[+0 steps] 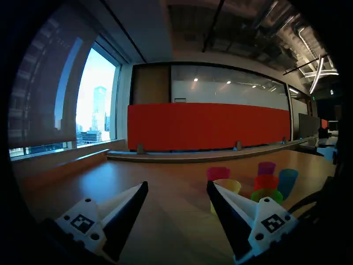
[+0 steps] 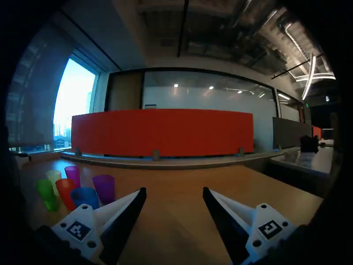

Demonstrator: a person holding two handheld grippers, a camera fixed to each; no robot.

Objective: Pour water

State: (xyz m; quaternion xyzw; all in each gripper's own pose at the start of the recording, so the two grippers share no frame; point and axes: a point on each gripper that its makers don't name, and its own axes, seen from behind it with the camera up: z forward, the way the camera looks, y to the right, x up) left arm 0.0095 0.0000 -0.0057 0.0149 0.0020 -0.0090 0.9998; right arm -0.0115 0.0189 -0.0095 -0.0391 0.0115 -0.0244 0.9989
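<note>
Several coloured plastic cups stand in a cluster on the wooden table [image 1: 167, 221]. In the left gripper view they sit to the right: a pink cup [image 1: 218, 172], a yellow cup [image 1: 229, 184] just behind the right finger, a purple cup [image 1: 266, 168], an orange cup [image 1: 265, 181], a green cup [image 1: 267, 194] and a blue cup [image 1: 287, 181]. My left gripper [image 1: 176, 186] is open and holds nothing. In the right gripper view the cups stand at the left, among them a green cup [image 2: 46, 192], a red cup [image 2: 66, 192], a blue cup [image 2: 84, 196] and a purple cup [image 2: 104, 187]. My right gripper [image 2: 173, 191] is open over the bare table [image 2: 176, 221].
A long red partition [image 1: 207, 126] runs along the table's far edge. A window [image 1: 95, 106] with a ledge lies to the left. Another desk with small items [image 2: 306, 152] stands at the right. Bare tabletop lies ahead of both grippers.
</note>
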